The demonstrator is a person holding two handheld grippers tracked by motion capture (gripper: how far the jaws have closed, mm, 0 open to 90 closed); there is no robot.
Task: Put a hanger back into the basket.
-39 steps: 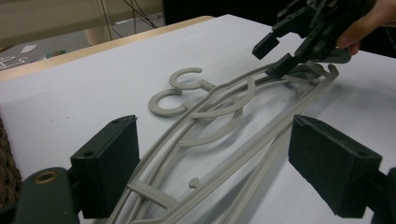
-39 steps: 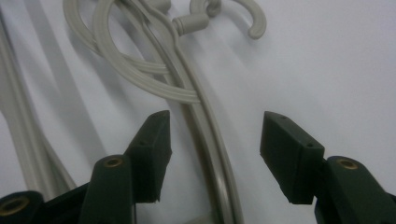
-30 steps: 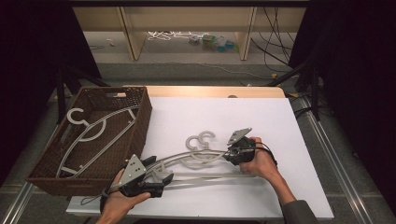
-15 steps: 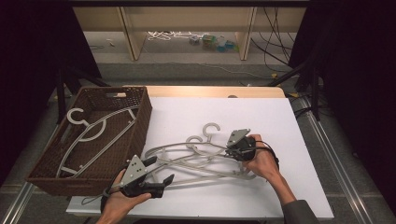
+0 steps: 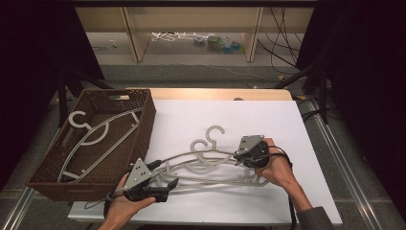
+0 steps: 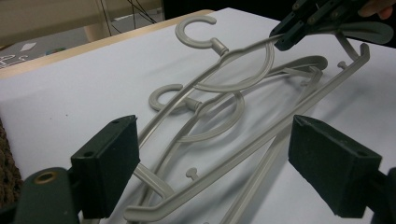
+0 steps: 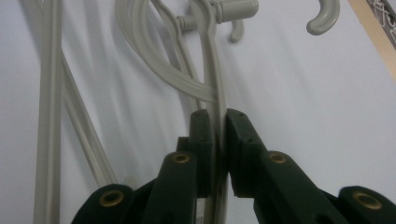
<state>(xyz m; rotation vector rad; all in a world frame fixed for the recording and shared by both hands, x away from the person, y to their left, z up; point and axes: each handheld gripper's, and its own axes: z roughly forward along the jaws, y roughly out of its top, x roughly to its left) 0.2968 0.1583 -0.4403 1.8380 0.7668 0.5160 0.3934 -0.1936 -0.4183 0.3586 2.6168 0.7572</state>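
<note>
On the white table, the right gripper pinches the upper grey hanger by its shoulder. Its long axis runs leftward toward the left gripper, whose spread jaws straddle the far end untouched.

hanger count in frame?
3 pale grey plastic hangers. One lies in the brown wicker basket, hook at. Two overlap on the white table: upper hanger, clamped in the right gripper, and lower hanger. More may hide beneath.
</note>
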